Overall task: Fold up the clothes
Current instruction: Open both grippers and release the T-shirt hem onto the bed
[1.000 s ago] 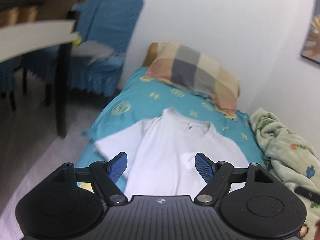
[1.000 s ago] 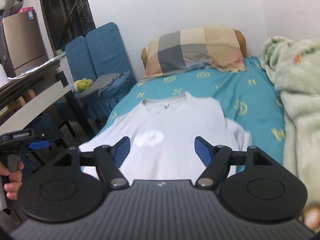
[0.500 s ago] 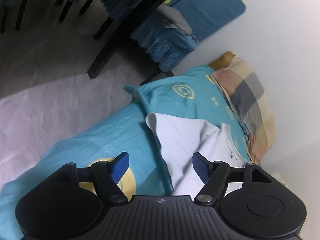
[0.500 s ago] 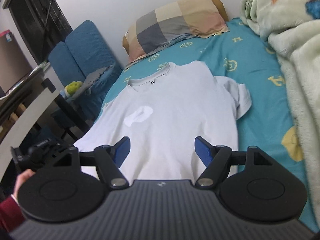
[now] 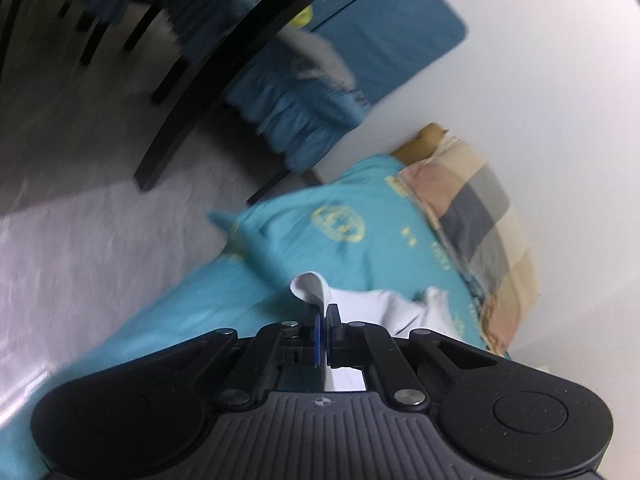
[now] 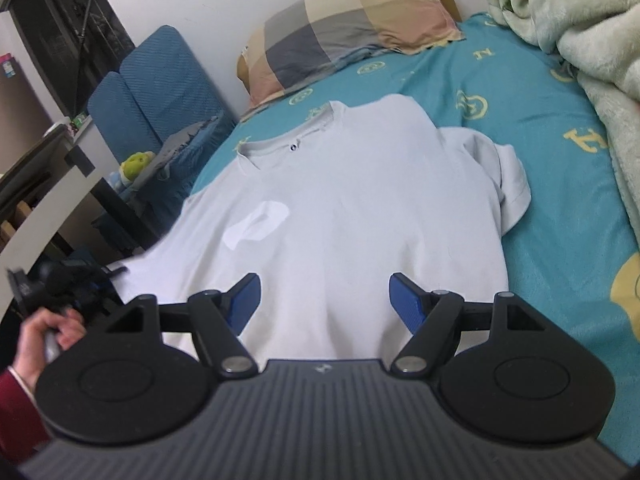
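A white t-shirt (image 6: 360,208) lies flat, front up, on the teal bed sheet (image 6: 560,160), collar toward the pillow. My left gripper (image 5: 323,320) is shut on the shirt's left sleeve edge (image 5: 310,286), which curls up over the blue pads. In the right wrist view the left gripper (image 6: 80,280) shows at the shirt's left edge, held by a hand. My right gripper (image 6: 324,300) is open and empty, hovering over the shirt's lower part.
A checked pillow (image 6: 344,28) lies at the bed's head. A pale green blanket (image 6: 580,40) is heaped along the right side. Blue covered chairs (image 6: 160,92) and a dark-legged table (image 5: 192,92) stand left of the bed, beside the grey floor (image 5: 80,220).
My left gripper closed on the shirt's left sleeve edge; it was open before. My right gripper moved lower and closer over the shirt, still open.
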Available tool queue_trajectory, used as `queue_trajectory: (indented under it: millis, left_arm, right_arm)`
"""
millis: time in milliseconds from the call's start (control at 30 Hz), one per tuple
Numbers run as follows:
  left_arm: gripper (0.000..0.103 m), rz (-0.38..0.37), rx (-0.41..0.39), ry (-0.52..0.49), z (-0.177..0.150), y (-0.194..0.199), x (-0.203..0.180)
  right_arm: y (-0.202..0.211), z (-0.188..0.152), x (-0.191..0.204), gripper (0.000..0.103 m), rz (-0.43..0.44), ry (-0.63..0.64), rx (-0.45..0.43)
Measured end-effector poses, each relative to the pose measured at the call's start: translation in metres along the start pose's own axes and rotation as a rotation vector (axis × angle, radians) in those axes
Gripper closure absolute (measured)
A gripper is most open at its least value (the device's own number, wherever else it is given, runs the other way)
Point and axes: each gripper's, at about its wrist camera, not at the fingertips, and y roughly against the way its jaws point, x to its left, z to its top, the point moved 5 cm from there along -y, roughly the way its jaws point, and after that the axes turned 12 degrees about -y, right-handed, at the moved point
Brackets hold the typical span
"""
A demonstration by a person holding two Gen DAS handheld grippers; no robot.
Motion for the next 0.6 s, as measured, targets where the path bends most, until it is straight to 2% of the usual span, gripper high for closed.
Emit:
queue_trajectory:
  millis: [133,300,433,533,567,600]
  left_arm:
    - [0.101,0.046,-0.067,-0.101,0.052,0.008,-0.017]
    - [0.101,0.203,-0.076,-0.201,0.112,-0.027,-0.013]
    - [0.1,0.292,-0.002,-0.214,0.117,-0.073,-0.001]
    - [0.098,0.304,0.046,-0.169,0.104,-0.096,0.014]
    - [0.092,0.3,0.056,-0.146,0.098,-0.098,0.02]
    - [0.081,0.296,0.068,-0.124,0.092,-0.1,0.024]
  right_arm:
    - [-0.004,-0.004,-0.003,0.03,-0.017,0.011,0.002]
    - [-0.015,-0.006,-0.005,0.03,-0.031,0.032,0.011]
    - [-0.022,-0.007,-0.007,0.03,-0.04,0.042,0.018]
    - [-0.027,-0.008,-0.009,0.029,-0.046,0.044,0.025]
    - [-0.028,-0.008,-0.01,0.029,-0.047,0.046,0.026]
    - [-0.029,-0.009,-0.01,0.029,-0.047,0.048,0.027]
